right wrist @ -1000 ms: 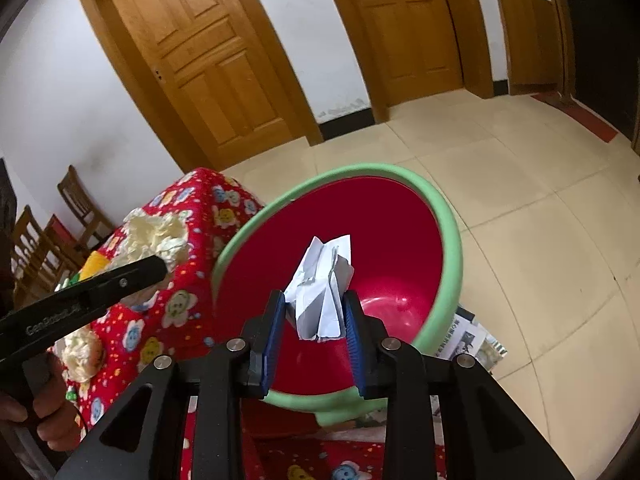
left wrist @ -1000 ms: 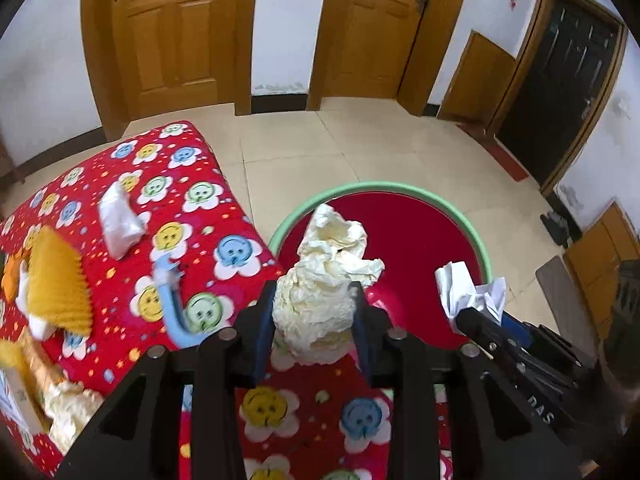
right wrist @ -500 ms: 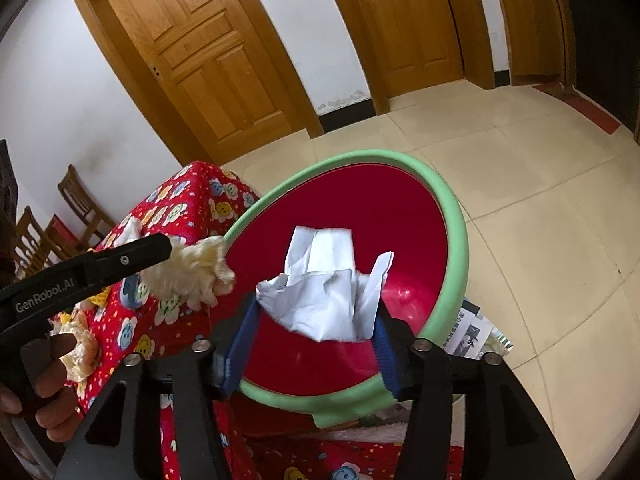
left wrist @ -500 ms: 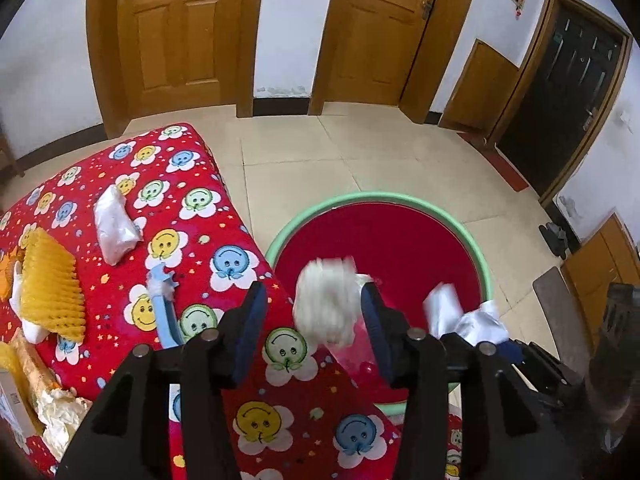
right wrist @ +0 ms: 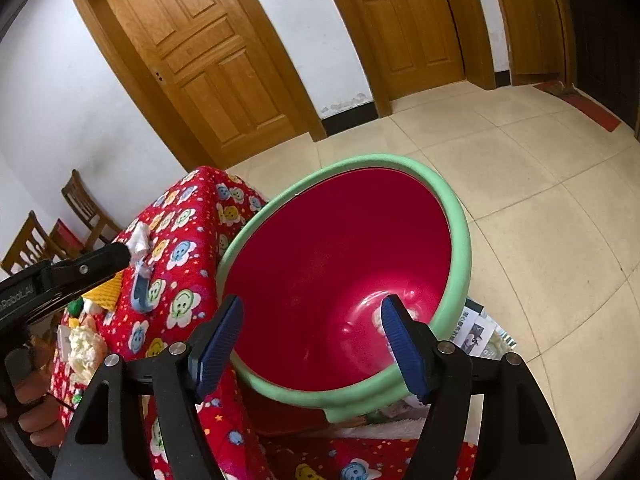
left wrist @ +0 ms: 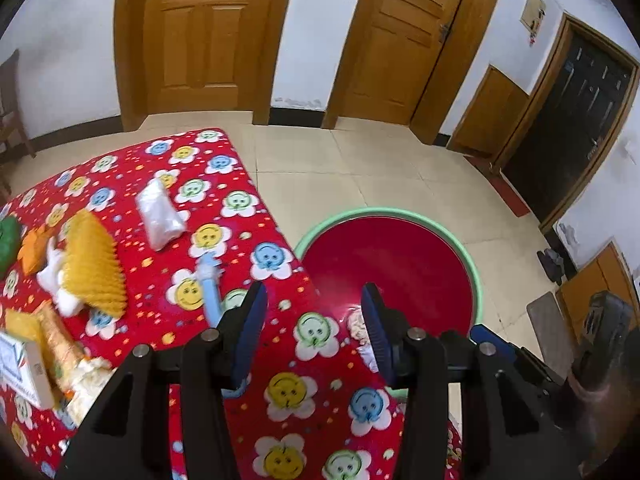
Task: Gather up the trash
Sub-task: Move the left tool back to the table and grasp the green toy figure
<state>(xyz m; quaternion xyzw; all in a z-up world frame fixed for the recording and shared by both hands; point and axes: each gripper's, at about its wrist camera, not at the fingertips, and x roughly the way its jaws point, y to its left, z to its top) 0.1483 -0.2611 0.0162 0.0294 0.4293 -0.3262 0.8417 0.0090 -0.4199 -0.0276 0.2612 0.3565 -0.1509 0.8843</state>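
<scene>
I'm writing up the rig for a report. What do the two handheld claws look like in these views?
Both match: the left claw and right claw have black angular plastic fingers with cut-out windows and silver round bolts, tipped with ribbed dark blue pads. In the right wrist view, the left claw's black body carries white lettering, partly cut off, and a hand grips its handle. No sleeve or cable shows.

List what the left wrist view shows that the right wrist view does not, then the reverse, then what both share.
Only the left wrist view: a dark double door at the right and a white box at the table's near left corner.
Only the right wrist view: wooden chairs by the wall and printed papers on the floor beside the basin.
Both: the red plastic basin with green rim, the red smiley-flower tablecloth, and the yellow ribbed foam piece.
</scene>
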